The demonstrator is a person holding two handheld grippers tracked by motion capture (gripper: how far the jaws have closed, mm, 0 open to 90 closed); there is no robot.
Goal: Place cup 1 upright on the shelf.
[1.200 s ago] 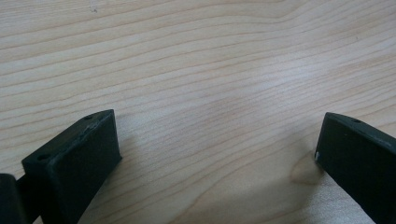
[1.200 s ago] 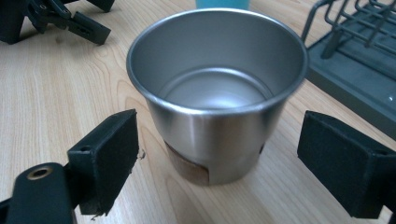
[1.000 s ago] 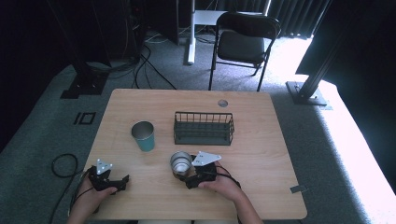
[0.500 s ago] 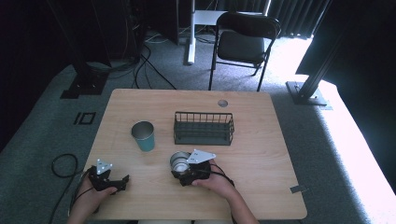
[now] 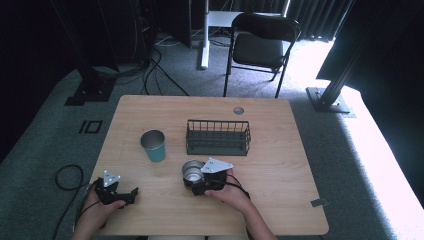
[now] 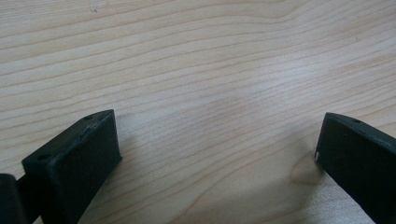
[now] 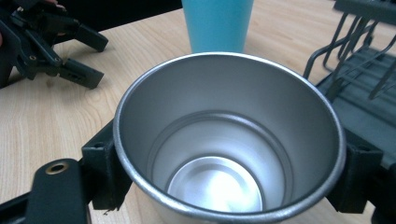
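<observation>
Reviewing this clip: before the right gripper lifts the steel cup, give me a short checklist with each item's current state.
1. Right gripper jaws on both sides of the steel cup: ok, each jaw sits against the wall.
2. Cup upright: ok, its mouth faces up.
3. Cup empty: ok, the bare bottom shows in the right gripper view.
4. Grip firm enough to lift: cannot tell.
5. Teal cup and wire basket apart from the steel cup: ok, but both stand close, so lift straight up.
6. Left gripper out of the way: ok, open on the bare table at the near left.
</observation>
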